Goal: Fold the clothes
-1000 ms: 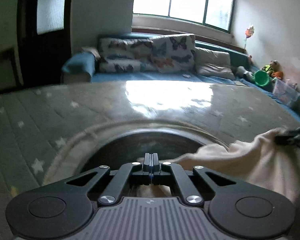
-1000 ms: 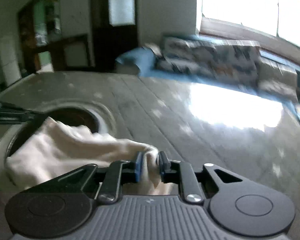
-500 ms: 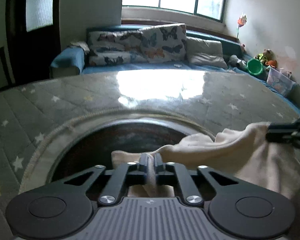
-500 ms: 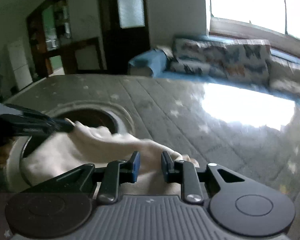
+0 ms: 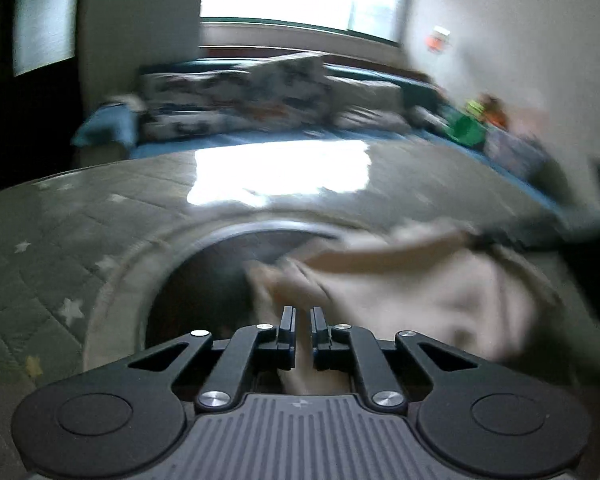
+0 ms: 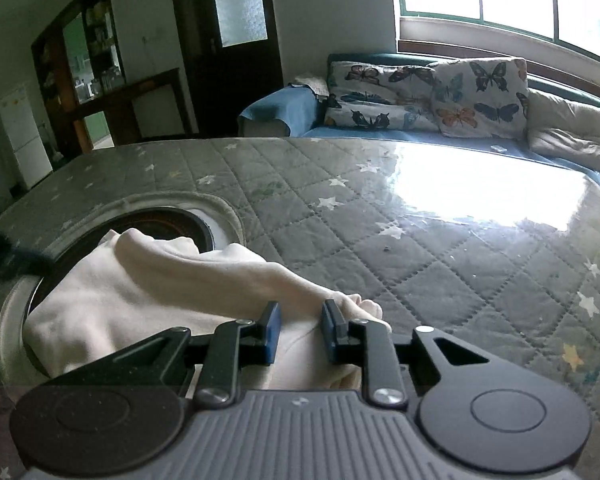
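Note:
A cream garment (image 6: 140, 292) lies bunched on the quilted table cover (image 6: 420, 260), partly over a round dark opening (image 6: 168, 220). My right gripper (image 6: 300, 308) sits at its near right end, and a taut ridge of cloth runs into the gap between its pads. The left wrist view is blurred by motion. There my left gripper (image 5: 302, 312) has a fold of the garment (image 5: 440, 300) filling the narrow gap between its jaws, which are opening. The left gripper (image 6: 4, 256) shows as a dark shape at the left edge of the right wrist view.
The star-patterned quilt (image 5: 60, 240) covers a wide table with a bright glare patch mid-table. A blue sofa with butterfly cushions (image 6: 420, 92) stands behind it under the window. A green tub (image 5: 466, 130) and toys sit at the far right, with dark doors and shelves at the left.
My left gripper went from shut with nothing in it to holding a fold of the garment, then swung sideways. The right jaws stand a little wider and the cloth has sunk lower between them.

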Motion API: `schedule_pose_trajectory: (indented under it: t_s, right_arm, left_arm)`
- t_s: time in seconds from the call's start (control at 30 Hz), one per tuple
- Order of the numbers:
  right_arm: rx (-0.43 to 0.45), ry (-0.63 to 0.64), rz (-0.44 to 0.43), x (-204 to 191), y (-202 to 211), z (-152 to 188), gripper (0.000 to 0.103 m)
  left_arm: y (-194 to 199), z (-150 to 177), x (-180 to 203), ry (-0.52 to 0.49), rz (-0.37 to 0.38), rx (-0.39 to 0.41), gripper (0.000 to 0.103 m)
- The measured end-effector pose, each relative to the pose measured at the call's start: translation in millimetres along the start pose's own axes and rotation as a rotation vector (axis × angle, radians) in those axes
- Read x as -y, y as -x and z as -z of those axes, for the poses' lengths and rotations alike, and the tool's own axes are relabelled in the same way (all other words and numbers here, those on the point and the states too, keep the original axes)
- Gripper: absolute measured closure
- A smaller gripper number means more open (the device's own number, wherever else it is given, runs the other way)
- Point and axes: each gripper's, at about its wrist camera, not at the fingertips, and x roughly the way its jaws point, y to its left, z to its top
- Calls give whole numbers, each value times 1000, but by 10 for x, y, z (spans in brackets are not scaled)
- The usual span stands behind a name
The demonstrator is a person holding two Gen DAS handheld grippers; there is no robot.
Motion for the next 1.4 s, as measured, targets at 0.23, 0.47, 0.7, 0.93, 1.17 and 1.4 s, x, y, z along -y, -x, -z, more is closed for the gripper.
schedule_pose_trajectory:
  t_s: [0.23,0.47,0.7,0.93,1.17,1.4]
  right_arm:
    - [-6,7,13,-62,2,-8,75]
    - [-9,13,19,-67,-2,-1,74]
    - [-7,14,19,-60,-6,4,73]
    - [-6,15,30,-71,-20,10,73]
    - [-3,20,32,-68,-14,33,71]
    - [26,23,8,-117,113,18,69]
  left_arm:
    - [20,269,255,-110,22,-16,83]
    - [94,289,297,-162,47,10,83]
    - [20,372,413,-242,48,-12,86]
    - [70,409,534,-243,-72,3,98]
    - [331,514,579,-121,-317,38,103]
    - [387,290,294,53,-221,43,101]
